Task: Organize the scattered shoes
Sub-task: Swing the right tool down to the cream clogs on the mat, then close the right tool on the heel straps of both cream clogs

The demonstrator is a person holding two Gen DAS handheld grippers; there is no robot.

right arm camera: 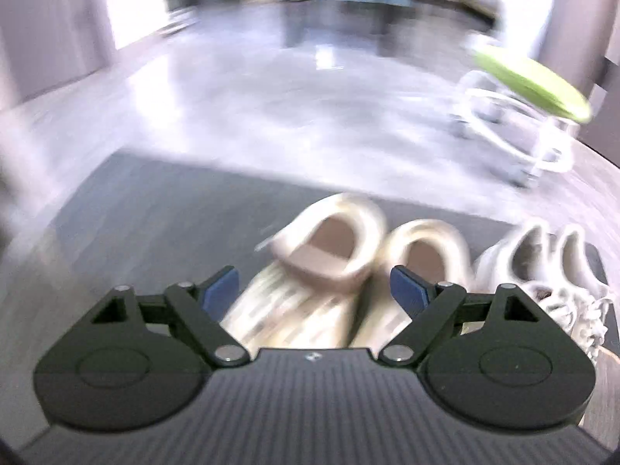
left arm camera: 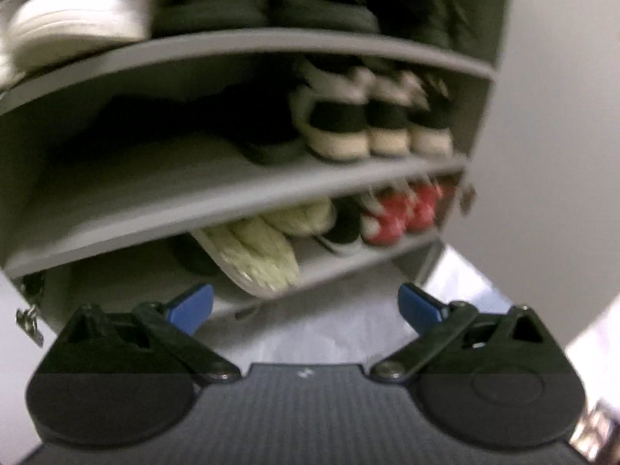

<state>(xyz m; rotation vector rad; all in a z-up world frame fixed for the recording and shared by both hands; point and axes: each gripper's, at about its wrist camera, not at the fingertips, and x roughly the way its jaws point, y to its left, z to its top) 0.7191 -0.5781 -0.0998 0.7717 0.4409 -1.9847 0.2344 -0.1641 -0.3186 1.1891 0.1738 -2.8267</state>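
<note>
While the left gripper [left arm camera: 306,306] faces a grey shoe rack [left arm camera: 271,44], its jaws stand released with nothing between the blue pads [left arm camera: 193,304]. The rack is seen tilted and blurred. On its top visible shelf sit a white sneaker [left arm camera: 77,19] at the left and dark shoes [left arm camera: 310,4] to its right. On the shelf below, black-and-white sneakers with cream soles [left arm camera: 372,116] stand heel-out toward the right end, while the left part of that shelf lies in shadow. On the lowest shelf a pair of cream knit shoes [left arm camera: 263,244] lies tilted, one of them jutting over the front edge; beside them come a dark shoe [left arm camera: 343,228] and red-and-white sneakers [left arm camera: 403,209] at the right. Pale floor [left arm camera: 348,333] shows beneath the rack.

The right gripper [right arm camera: 314,290] points down at a dark grey mat [right arm camera: 155,213] on a glossy pale floor [right arm camera: 271,108]. Its jaws are spread wide and released, gripping nothing. A pair of cream slip-on shoes [right arm camera: 329,248] lies on the mat right ahead of the pads, heels away from the camera, the two touching side by side. Just to their right sits a pair of white lace-up sneakers [right arm camera: 542,263]. Farther back at the right stands a stool with a green seat [right arm camera: 531,81] on a white frame.
</note>
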